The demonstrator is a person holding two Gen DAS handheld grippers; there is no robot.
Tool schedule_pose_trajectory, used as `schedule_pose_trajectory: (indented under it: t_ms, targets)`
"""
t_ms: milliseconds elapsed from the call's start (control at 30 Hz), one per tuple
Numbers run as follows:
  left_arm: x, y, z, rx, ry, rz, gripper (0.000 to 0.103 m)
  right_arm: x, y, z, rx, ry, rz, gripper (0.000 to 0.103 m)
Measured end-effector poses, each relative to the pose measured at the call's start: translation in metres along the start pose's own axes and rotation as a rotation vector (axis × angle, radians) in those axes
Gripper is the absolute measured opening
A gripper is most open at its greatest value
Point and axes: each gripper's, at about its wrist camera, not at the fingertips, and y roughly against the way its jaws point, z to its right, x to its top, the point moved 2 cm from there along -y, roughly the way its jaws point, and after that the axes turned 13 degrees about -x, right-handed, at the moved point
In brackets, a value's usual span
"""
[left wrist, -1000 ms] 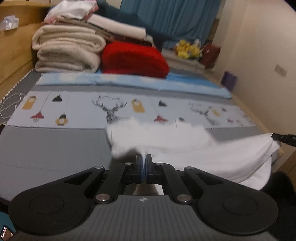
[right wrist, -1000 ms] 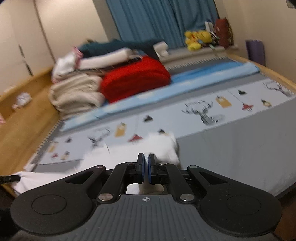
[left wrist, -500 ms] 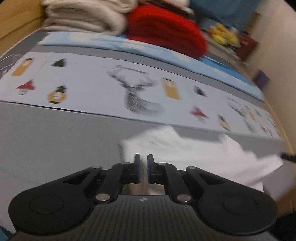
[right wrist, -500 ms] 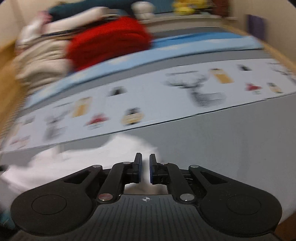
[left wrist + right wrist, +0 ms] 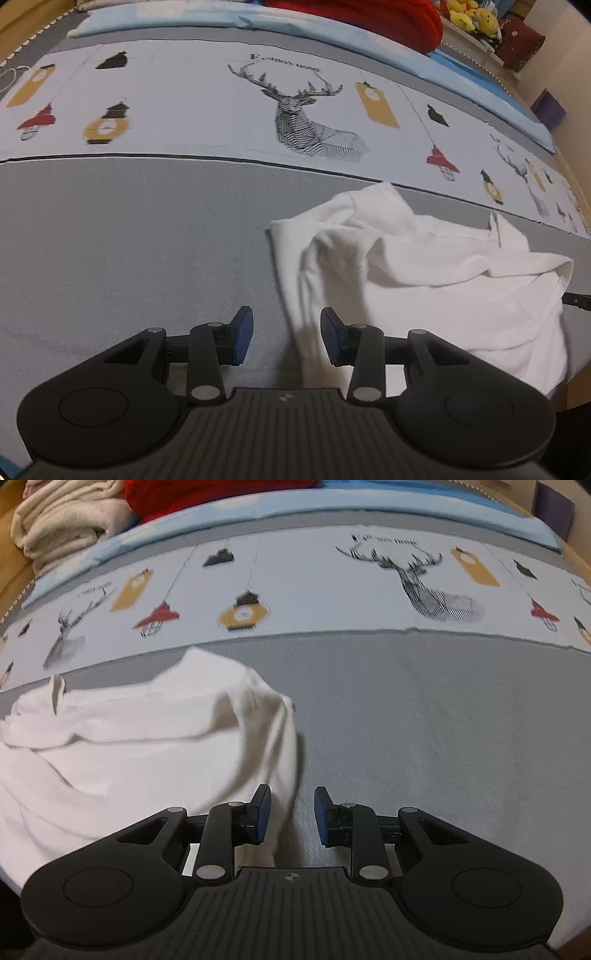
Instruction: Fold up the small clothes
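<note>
A small white garment (image 5: 424, 280) lies crumpled on the grey band of the bed sheet (image 5: 129, 240). In the left wrist view it is at the right, and its left edge runs down between the jaws. My left gripper (image 5: 287, 334) is low over the sheet and its jaws are opening; the blue pads (image 5: 243, 332) stand clear of the cloth. In the right wrist view the garment (image 5: 129, 746) fills the left side, with its right edge draped between the jaws. My right gripper (image 5: 291, 814) is also opening, and its pads (image 5: 322, 812) do not press the cloth.
The sheet has a pale band printed with deer and lanterns (image 5: 303, 122) beyond the grey one. A red blanket (image 5: 388, 14) and folded beige blankets (image 5: 62, 524) are stacked at the far side. Yellow plush toys (image 5: 469, 18) and a purple box (image 5: 548, 109) stand at the far right.
Both grippers came down toward the bed and tilted more steeply. Their jaws went from shut on the white garment to apart, and the garment now rests on the grey sheet.
</note>
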Motion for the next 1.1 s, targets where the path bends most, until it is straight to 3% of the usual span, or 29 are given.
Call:
schedule_pose_trajectory:
  t_ms: [100, 233, 567, 600, 633, 667, 700, 733, 767, 833, 867, 1033, 1067, 1100]
  targets:
    - [0.008, -0.007, 0.008, -0.015, -0.020, 0.018, 0.050, 0.009, -0.002, -0.006, 0.034, -0.031, 0.020, 0.027]
    - [0.020, -0.024, 0.018, 0.021, -0.052, 0.004, 0.050, 0.021, -0.010, -0.014, 0.013, -0.015, 0.025, 0.027]
    - [0.052, -0.046, 0.031, -0.002, -0.076, 0.071, 0.054, 0.054, -0.033, -0.022, 0.044, -0.095, 0.057, 0.027]
    - [0.054, -0.048, 0.029, -0.006, -0.073, 0.073, 0.052, 0.056, -0.035, -0.021, 0.048, -0.100, 0.054, 0.027]
    - [0.056, -0.049, 0.028, -0.018, -0.067, 0.069, 0.044, 0.057, -0.037, -0.021, 0.057, -0.108, 0.047, 0.027]
    - [0.057, -0.050, 0.027, -0.037, -0.065, 0.065, 0.031, 0.058, -0.039, -0.021, 0.067, -0.114, 0.040, 0.020]
    - [0.057, -0.051, 0.027, -0.058, -0.071, 0.057, 0.003, 0.059, -0.040, -0.020, 0.074, -0.121, 0.040, 0.003]
    - [0.059, -0.047, 0.027, -0.062, -0.093, 0.066, 0.003, 0.061, -0.038, -0.018, 0.071, -0.139, 0.052, 0.003]
    - [0.063, -0.037, 0.027, -0.033, -0.110, 0.123, 0.003, 0.062, -0.035, -0.012, 0.078, -0.196, 0.077, 0.003]
    - [0.070, -0.018, 0.014, -0.030, -0.032, 0.229, 0.003, 0.065, -0.029, 0.008, 0.134, -0.372, 0.108, 0.003]
    - [0.071, -0.015, 0.006, -0.014, 0.017, 0.256, 0.003, 0.066, -0.028, 0.014, 0.116, -0.410, 0.117, 0.003]
    - [0.064, -0.034, 0.009, 0.034, 0.029, 0.154, 0.008, 0.063, -0.044, 0.003, 0.037, -0.385, 0.037, 0.008]
    - [0.064, -0.034, 0.010, 0.040, 0.034, 0.157, 0.011, 0.062, -0.047, 0.000, 0.018, -0.373, 0.018, 0.016]
    - [0.064, -0.034, 0.009, 0.039, 0.050, 0.162, 0.021, 0.060, -0.049, -0.001, 0.001, -0.369, 0.000, 0.025]
